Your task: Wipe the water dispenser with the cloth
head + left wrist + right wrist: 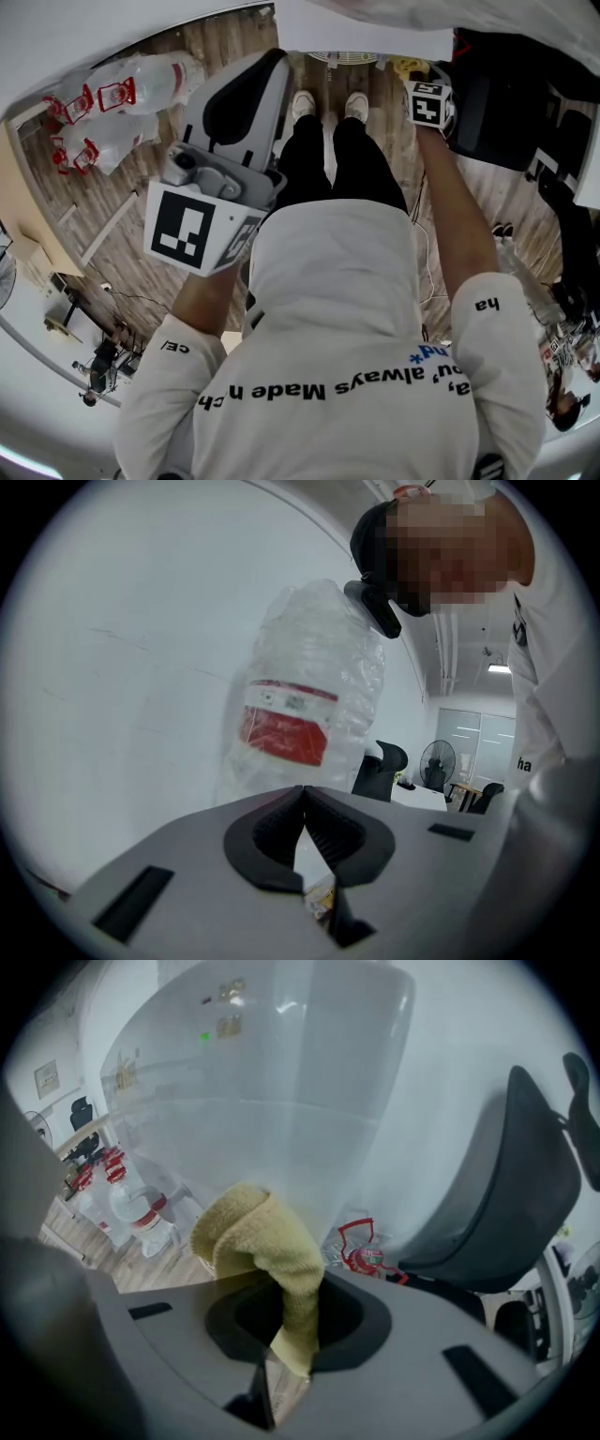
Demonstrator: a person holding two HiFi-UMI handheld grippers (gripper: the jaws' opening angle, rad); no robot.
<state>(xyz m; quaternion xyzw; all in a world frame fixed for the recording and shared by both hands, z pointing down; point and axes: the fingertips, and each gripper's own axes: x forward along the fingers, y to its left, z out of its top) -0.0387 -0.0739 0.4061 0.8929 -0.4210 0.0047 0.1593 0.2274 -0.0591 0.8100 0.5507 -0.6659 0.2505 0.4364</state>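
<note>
The right gripper (pixel 292 1312) clamps the yellow cloth (pixel 253 1237) close to the white front of the water dispenser (pixel 281 1091); contact is unconfirmed. The left gripper (pixel 305 803), jaws together and empty, faces a plastic-wrapped bottle (pixel 305 696) whose contents are indiscernible. More wrapped bottles (pixel 117 98) lie on the floor (pixel 122 211) to the person's left.

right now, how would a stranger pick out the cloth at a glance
Find the big white water dispenser in the right gripper view. Just before it, the right gripper pinches the cloth: fuzzy, folded and yellow, unlike the clear red-labelled bottles.
</note>
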